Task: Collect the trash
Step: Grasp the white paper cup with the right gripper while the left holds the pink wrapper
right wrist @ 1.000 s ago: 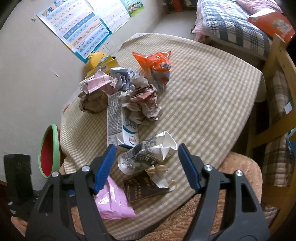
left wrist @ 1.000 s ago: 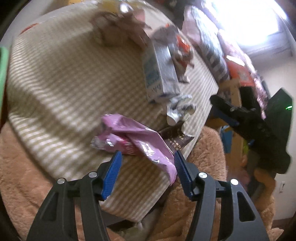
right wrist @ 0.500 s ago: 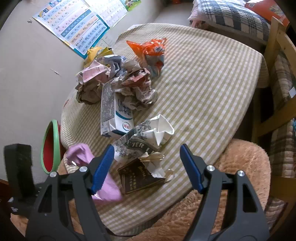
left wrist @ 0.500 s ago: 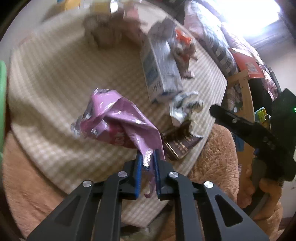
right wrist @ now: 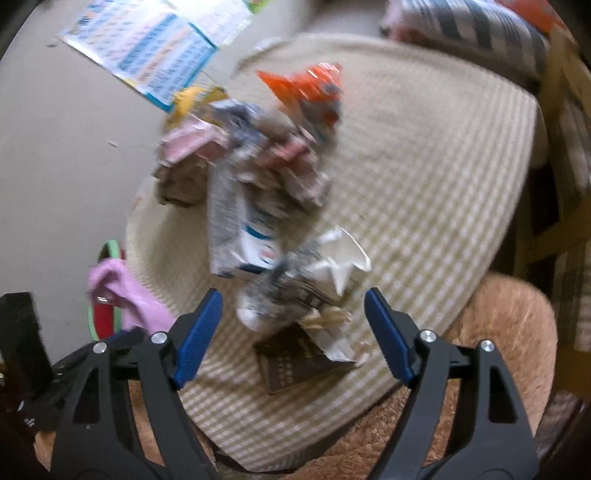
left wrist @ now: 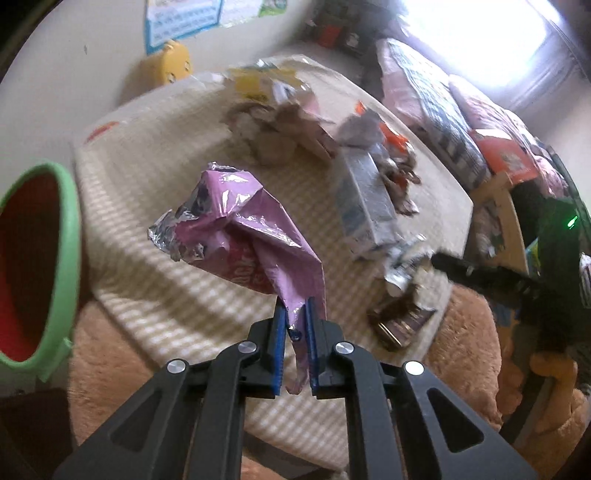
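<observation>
- A round desk [left wrist: 147, 206] under a beige checked cloth stands by a plain wall; a poster [right wrist: 147, 48] hangs there, and a bed with plaid bedding [right wrist: 476, 33] lies beyond the far edge.
- The pink wrapper [left wrist: 240, 236], foil-lined and crumpled, hangs lifted off the cloth near the desk's near-left edge.
- The left gripper [left wrist: 295, 332] is clamped on the wrapper's lower tail; its blue pads [left wrist: 280, 343] pinch the film with only a sliver of gap, having just closed on it.
- In the right wrist view the same wrapper shows at far left, in front of the bin.
- A bin [left wrist: 55, 258] with a green rim and red inside stands off the desk's left edge, below the cloth's level.
- A milk carton [left wrist: 365, 206] lies on its side mid-desk, right of the wrapper and apart from it.
- Behind the carton sits a heap of crumpled paper [left wrist: 273, 140]; an orange wrapper [right wrist: 310, 92] lies at its far side.
- Near the front edge lie a crushed white carton [right wrist: 317, 277] and a dark brown packet [right wrist: 295, 362], touching each other.
- The right gripper [right wrist: 293, 332] hovers over those two, its jaws wide apart and just opened further, pads touching nothing.
- A tan fleecy cushion [right wrist: 509, 332] lies below the desk's near edge.
</observation>
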Motion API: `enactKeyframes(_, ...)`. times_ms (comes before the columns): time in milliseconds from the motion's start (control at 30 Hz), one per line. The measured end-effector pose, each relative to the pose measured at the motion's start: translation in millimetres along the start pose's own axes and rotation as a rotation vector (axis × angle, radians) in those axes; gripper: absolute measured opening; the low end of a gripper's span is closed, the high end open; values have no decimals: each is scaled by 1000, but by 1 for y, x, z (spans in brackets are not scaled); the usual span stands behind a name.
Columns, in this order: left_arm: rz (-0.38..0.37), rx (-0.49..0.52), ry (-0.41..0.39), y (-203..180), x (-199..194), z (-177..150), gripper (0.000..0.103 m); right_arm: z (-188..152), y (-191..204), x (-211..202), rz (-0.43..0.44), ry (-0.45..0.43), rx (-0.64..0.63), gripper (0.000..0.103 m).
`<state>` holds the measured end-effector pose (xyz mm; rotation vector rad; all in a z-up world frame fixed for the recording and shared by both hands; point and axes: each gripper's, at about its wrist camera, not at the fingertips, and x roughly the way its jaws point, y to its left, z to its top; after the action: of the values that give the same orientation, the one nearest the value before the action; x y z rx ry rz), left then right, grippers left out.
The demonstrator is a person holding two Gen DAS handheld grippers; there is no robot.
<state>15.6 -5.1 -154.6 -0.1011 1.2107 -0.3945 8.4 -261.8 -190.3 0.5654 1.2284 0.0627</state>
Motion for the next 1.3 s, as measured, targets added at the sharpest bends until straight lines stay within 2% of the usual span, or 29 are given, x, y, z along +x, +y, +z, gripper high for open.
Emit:
enactKeyframes(133,6,-18,-21,1,-3,3,7,-6,10,14,-28,18,-48,78)
enactKeyframes(233,1,-20,-15,3,-2,3,7,-7,28,17,-63,-2,-144,89)
enactKeyframes(433,-3,-31,-6,3,1,-2,7,-1,40,28,-149,-32,-274,96)
enactKeyframes(600,-5,-30,7,2,5,-4,8,4,29,46,-103,46,-232,96)
enactKeyframes(767,-3,-40,21,4,8,-4,8,4,28,48,-53,50,-219,96)
enactKeyframes(800,-3,-41,23,4,9,-5,8,5,29,48,-42,44,-214,92)
enactKeyframes(833,-2,-42,25,4,9,-4,8,6,28,46,-23,37,-207,80)
enactKeyframes(1000,-2,-49,32,5,12,-5,8,7,25,36,17,13,-186,63)
enactKeyframes(1033,-1,-49,33,5,12,-5,8,6,20,30,23,9,-181,57)
enactKeyframes(1133,1,-56,30,6,11,-5,8,4,15,20,41,-8,-167,52)
enactKeyframes(1300,3,-67,25,9,11,-4,8,3,11,-1,54,-58,-145,49)
